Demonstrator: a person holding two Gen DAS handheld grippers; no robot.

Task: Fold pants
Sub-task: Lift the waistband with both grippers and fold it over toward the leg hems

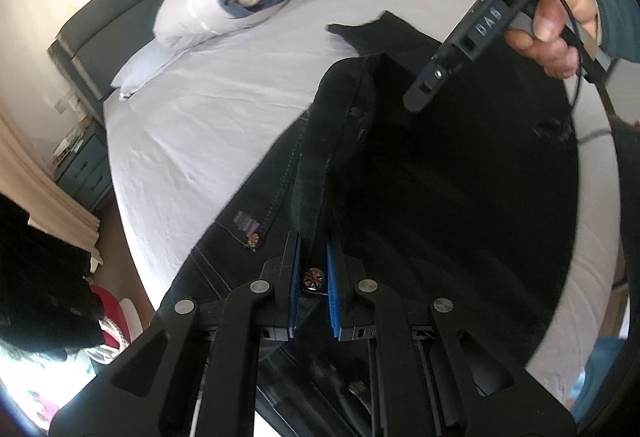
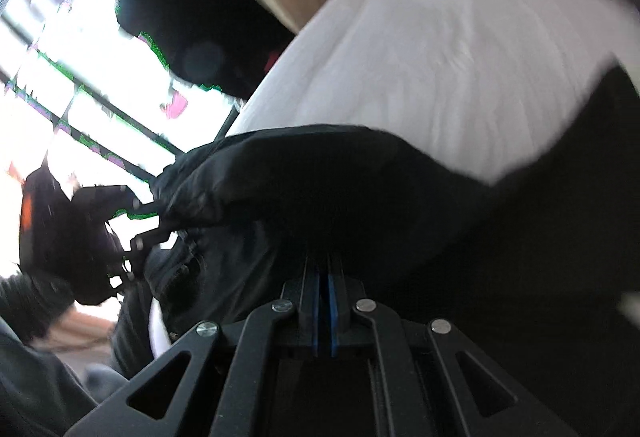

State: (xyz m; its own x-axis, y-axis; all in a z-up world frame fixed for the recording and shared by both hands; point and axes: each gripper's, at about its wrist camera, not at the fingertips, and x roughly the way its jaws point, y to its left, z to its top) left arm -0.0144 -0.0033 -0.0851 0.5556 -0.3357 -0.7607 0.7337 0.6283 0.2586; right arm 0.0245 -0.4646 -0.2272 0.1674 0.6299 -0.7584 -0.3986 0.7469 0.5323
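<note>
While both claws hang on: black pants [image 1: 440, 165] are lifted over the bed [image 1: 208, 109], legs trailing across the sheet.
Left gripper [image 1: 312, 273]: pinched narrow on the waistband, right at the metal button [image 1: 311, 278].
Right gripper [image 2: 324, 289]: squeezed nearly closed on a bunch of the dark fabric.
Risk: heavy denim could slide out of that thin pinch, or the legs land twisted, I'd guess.
Writing: "DAS" is moulded on the other gripper's body; the patch [image 1: 246, 224] by the rivet is unreadable.
</note>
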